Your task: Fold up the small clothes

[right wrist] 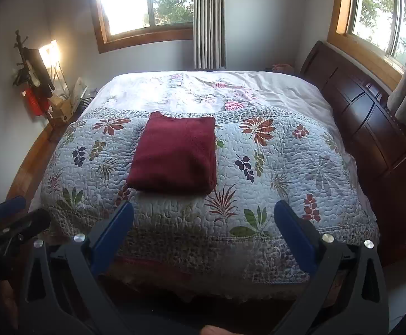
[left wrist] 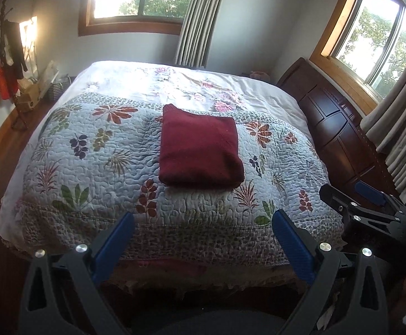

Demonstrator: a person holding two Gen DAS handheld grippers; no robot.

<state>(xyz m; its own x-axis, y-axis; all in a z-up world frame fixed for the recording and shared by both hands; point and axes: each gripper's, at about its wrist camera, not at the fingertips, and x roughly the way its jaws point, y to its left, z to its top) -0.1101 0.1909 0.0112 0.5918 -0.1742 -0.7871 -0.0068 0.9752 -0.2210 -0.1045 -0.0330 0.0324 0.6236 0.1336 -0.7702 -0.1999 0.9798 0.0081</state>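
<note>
Here the left gripper has its two blue fingers spread wide apart with nothing between them, held above the near edge of the bed. The right gripper is the same: fingers apart and empty, also held short of the near edge. Each gripper shows at the edge of the other's view, so they sit side by side and well apart from the cloth. Out past them, on the flowered quilt covering the bed, lies one dark red garment, seemingly a knitted one, already squared into a tidy rectangle, lying flat around the middle of the bed, a little left of centre in the right wrist view. I judge the folding of this piece to be done, or all but done, with both grippers drawn back from it. Any next move would call for reaching forward over the quilt to the garment's near edge, either to press it flat or to lift it aside. By count: one garment, two grippers, one bed, two windows, and no other clothes waiting on the quilt.
</note>
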